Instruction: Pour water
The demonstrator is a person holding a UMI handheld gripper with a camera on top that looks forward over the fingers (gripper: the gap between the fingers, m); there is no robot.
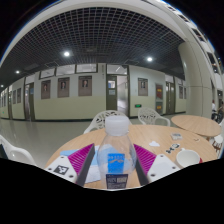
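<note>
A clear plastic water bottle (116, 158) with a blue label and a pale cap stands upright between my gripper's (116, 168) two fingers. The pink pads (80, 160) press against its sides, left and right. The bottle is held up above a wooden table (190, 150). A white cup or bowl (187, 157) sits on the table to the right, beyond the right finger.
White chairs (100, 120) stand behind the table. A second round table (195, 123) is at the right with more chairs. A long corridor wall with doors and a grid ceiling lies beyond. Papers (62, 168) lie on the table left of the fingers.
</note>
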